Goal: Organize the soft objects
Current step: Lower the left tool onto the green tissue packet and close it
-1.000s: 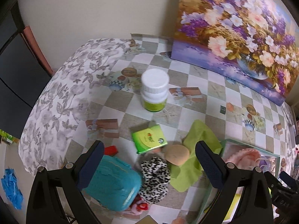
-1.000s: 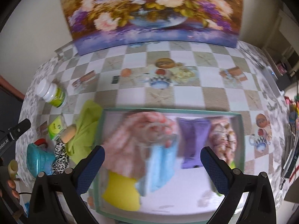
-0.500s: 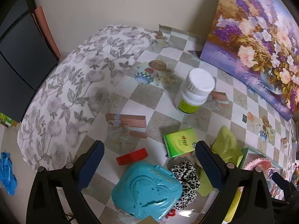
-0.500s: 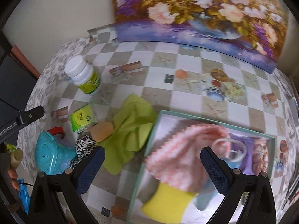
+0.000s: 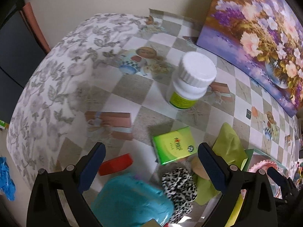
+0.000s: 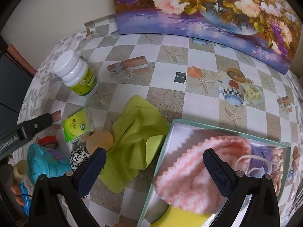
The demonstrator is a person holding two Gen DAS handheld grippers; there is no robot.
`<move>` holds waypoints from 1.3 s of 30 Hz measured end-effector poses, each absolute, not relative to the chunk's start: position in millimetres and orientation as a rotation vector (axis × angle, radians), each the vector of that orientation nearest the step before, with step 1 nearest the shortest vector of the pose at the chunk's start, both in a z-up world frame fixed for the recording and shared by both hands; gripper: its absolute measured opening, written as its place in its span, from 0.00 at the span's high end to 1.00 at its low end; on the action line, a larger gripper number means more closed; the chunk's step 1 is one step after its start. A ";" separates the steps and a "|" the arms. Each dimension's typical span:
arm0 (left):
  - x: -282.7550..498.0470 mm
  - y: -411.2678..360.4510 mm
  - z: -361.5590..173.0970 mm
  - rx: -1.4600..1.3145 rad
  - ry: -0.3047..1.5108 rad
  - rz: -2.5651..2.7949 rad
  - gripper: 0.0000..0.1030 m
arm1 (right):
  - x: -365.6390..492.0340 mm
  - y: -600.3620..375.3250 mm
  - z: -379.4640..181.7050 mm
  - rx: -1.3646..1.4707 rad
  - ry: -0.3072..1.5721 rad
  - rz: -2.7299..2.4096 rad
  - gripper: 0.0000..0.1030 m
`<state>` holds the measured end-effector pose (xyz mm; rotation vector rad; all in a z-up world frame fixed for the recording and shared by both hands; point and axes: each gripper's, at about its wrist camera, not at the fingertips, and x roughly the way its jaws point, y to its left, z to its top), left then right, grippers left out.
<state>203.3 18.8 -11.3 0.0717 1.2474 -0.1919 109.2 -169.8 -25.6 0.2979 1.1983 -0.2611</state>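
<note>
A lime green cloth (image 6: 136,138) lies crumpled on the checked tablecloth, left of a teal-rimmed tray (image 6: 166,138). The tray holds a pink knit piece (image 6: 198,168), a yellow item (image 6: 181,217) and purple soft things (image 6: 259,151). A leopard-print scrunchie (image 5: 180,185) and a tan round puff (image 6: 101,140) lie by the cloth (image 5: 227,147). My right gripper (image 6: 154,172) is open, over the cloth's right edge and the tray's left rim. My left gripper (image 5: 150,166) is open above a green tissue pack (image 5: 174,147) and the scrunchie.
A white pill bottle (image 5: 191,81) stands behind the pack. A red block (image 5: 115,164) and a teal plastic case (image 5: 130,202) lie near my left fingers. A flower painting (image 6: 208,5) leans on the wall at the back. The table's left edge drops off under floral cloth.
My right gripper has swung left from over the tray to the green cloth. My left gripper has shifted left and come lower over the tissue pack and scrunchie.
</note>
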 end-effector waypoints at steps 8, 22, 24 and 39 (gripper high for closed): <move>212.9 -8.6 -32.3 0.120 1.274 -0.206 0.05 | 125.9 -169.6 -42.1 0.257 1.222 -0.264 0.00; 213.6 -36.6 -47.5 0.276 1.241 -0.170 0.05 | 124.7 -194.7 -45.8 0.268 1.227 -0.307 0.00; 213.1 -36.5 -44.8 0.282 1.240 -0.174 0.05 | 124.6 -193.3 -44.3 0.266 1.225 -0.301 0.00; 216.5 -43.9 -62.9 0.183 1.324 -0.215 0.17 | 123.0 -191.0 -40.5 0.263 1.217 -0.295 0.00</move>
